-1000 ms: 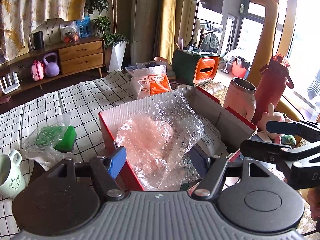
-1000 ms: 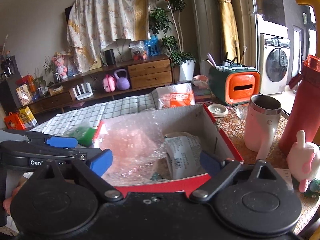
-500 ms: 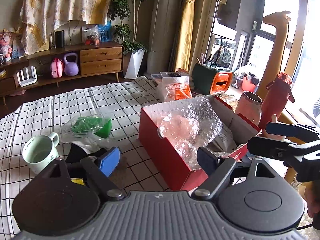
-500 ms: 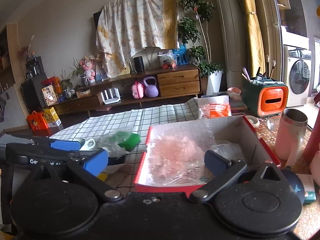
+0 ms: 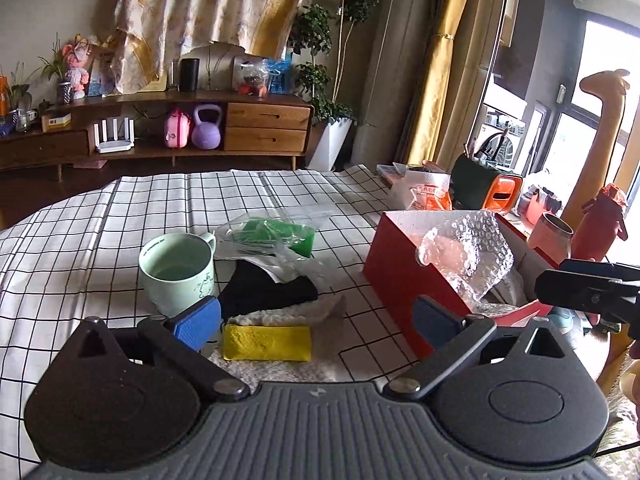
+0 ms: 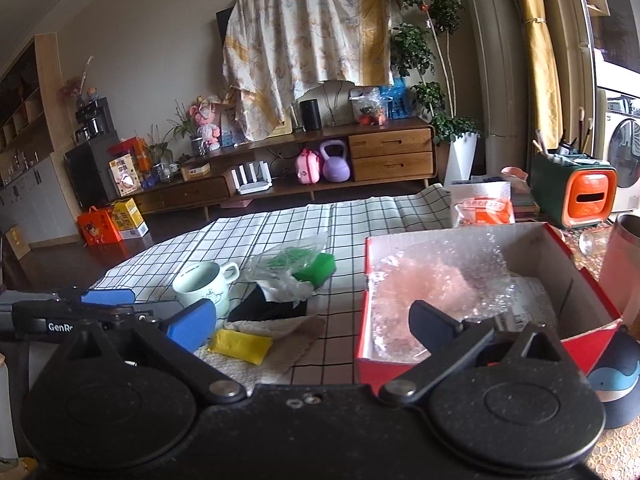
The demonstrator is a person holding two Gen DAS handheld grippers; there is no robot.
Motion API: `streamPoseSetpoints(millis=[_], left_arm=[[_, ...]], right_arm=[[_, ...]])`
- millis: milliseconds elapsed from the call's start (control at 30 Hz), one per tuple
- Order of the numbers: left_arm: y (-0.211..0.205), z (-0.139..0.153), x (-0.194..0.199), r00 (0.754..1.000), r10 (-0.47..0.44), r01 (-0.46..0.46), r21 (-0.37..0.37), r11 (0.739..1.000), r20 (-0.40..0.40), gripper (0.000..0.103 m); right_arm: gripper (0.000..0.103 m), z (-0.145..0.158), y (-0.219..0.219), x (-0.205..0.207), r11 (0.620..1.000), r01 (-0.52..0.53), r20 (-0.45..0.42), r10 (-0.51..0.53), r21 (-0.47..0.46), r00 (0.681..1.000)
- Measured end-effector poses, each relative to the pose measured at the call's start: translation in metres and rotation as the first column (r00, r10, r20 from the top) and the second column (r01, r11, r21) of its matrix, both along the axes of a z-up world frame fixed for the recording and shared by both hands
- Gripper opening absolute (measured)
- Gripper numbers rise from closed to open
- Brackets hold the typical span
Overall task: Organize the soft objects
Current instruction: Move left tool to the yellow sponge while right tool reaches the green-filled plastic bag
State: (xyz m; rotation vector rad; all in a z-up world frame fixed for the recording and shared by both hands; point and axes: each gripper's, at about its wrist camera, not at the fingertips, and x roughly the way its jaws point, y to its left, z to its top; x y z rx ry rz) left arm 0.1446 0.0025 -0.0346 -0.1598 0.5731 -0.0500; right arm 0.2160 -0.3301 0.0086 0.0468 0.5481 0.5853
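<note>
The yellow sponge point(image 5: 267, 342) lies on the near towel point(image 5: 316, 314), between our left claw point(image 5: 316, 316) tips, both claws wide apart and empty; we should go down gently, then squeeze slowly

1. The left black two-finger gripper with blue pads point(image 5: 316, 318) was held level, its jaws spread wide with nothing between them.
2. The right black two-finger gripper with blue pads point(image 6: 310, 322) was likewise spread wide and empty.
3. Each gripper showed side-on at the edge of the other's view.
</note>
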Motion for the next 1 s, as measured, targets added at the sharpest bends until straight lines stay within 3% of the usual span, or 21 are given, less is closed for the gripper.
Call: streamPoseSetpoints(millis=[467,733,1000], left_arm=[[0.004,-0.060,0.011,0.999,0.018,-0.014,0.081,0.997,-0.046,0.103],[-0.005,-0.085,0.030,0.998,0.018,-0.010,0.126,0.992,-0.058,0.103],[-0.005,-0.097,0.055,0.996,0.036,-0.027,0.102,0.994,-0.079,0.103]], right_arm=[[0.103,-0.016,0.060,0.025,0.997,-0.060,-0.057,0.057,-0.048,0.997],[0.101,-0.040,0.090,0.049,0.989,-0.121,-0.110,0.111,-0.089,0.988],[0.094,-0.046,0.118,0.088,0.973,-0.177,-0.122,0.159,-0.151,0.980]])
